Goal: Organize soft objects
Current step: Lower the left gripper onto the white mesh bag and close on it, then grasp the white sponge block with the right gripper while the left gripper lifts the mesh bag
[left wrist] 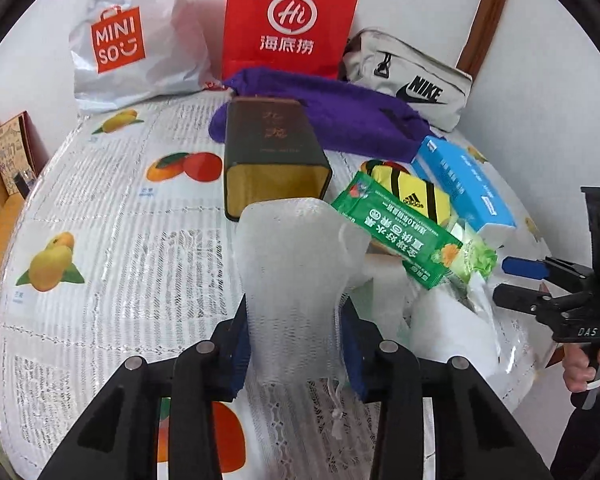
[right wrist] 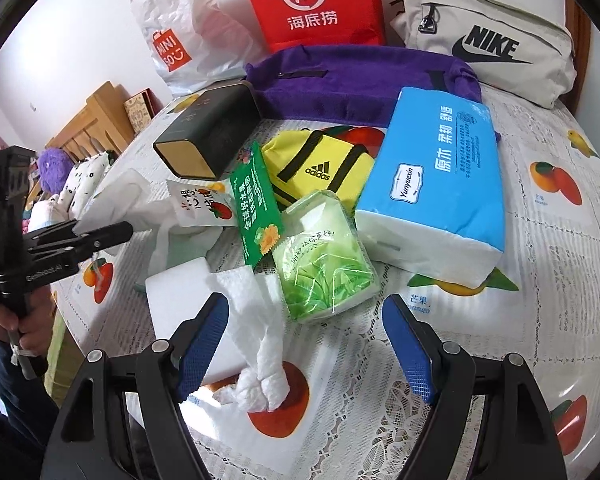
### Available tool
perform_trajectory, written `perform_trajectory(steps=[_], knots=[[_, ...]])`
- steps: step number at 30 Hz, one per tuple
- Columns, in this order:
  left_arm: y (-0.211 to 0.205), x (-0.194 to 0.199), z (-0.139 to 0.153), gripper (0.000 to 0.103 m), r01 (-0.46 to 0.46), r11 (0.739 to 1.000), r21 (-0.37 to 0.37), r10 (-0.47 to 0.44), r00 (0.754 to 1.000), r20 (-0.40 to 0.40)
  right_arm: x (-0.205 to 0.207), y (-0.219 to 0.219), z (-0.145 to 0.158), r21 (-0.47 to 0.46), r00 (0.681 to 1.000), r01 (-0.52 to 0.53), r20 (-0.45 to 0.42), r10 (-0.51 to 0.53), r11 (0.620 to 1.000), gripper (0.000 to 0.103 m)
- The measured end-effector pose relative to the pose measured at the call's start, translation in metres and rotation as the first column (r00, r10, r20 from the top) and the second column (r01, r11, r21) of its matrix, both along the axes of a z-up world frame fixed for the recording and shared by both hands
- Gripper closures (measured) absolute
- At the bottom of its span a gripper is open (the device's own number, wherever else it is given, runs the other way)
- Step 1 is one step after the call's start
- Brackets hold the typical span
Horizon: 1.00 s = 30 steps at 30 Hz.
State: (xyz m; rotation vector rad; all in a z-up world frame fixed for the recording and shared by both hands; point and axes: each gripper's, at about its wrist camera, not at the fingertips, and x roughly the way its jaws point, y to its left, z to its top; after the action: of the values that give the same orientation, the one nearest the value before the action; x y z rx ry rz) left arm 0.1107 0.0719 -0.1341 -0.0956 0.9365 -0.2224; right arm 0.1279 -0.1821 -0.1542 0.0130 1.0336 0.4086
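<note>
My left gripper [left wrist: 296, 320] is shut on a white foam net sleeve [left wrist: 296, 256], which stands up between the blue pads [left wrist: 240, 348] above the table. In the right wrist view the same gripper [right wrist: 100, 236] shows at the left edge with the foam net [right wrist: 116, 196] in it. My right gripper [right wrist: 306, 304] stands open over a twisted white paper towel [right wrist: 260, 364] that lies between its fingers, untouched. A pile of soft packs lies ahead: a blue tissue pack [right wrist: 432, 184], a yellow adidas pouch [right wrist: 320, 164], a green packet [right wrist: 256, 204] and a green wipes pack [right wrist: 324, 256].
A dark tin box [left wrist: 272, 152] lies open-ended by the pile. Behind it are a purple pouch [left wrist: 340, 116], a Nike bag [left wrist: 412, 80], a red paper bag [left wrist: 292, 20] and a Miniso bag [left wrist: 128, 36]. A white block [right wrist: 180, 296] lies by the towel. The tablecloth [left wrist: 112, 208] has bare room at the left.
</note>
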Motion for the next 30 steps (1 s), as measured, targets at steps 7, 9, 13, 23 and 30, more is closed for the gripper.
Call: perform_trajectory(steps=[7, 9, 13, 23, 30], knots=[[0.019, -0.005, -0.004, 0.069, -0.051, 0.998, -0.03, 0.05, 0.999, -0.012, -0.003, 0.005, 0.001, -0.001, 1.0, -0.018, 0.004, 0.018, 1.0, 0.024], [0.024, -0.006, -0.007, 0.08, -0.061, 0.997, -0.039, 0.06, 0.998, -0.023, -0.004, 0.006, 0.002, -0.004, 1.0, -0.022, 0.007, 0.022, 1.0, 0.024], [0.03, -0.004, -0.013, 0.091, -0.09, 0.995, -0.046, 0.088, 0.995, -0.038, -0.008, 0.007, 0.005, 0.0, 0.999, -0.028, 0.014, 0.028, 1.0, 0.024], [0.032, -0.002, -0.019, 0.091, -0.122, 0.991, -0.054, 0.119, 0.992, -0.052, -0.028, 0.038, 0.009, 0.025, 0.982, -0.186, 0.046, 0.185, 0.982, 0.024], [0.031, -0.002, -0.021, 0.091, -0.117, 0.991, -0.063, 0.113, 0.992, -0.061, -0.035, 0.052, 0.008, 0.056, 0.965, -0.261, 0.052, 0.258, 0.964, 0.032]])
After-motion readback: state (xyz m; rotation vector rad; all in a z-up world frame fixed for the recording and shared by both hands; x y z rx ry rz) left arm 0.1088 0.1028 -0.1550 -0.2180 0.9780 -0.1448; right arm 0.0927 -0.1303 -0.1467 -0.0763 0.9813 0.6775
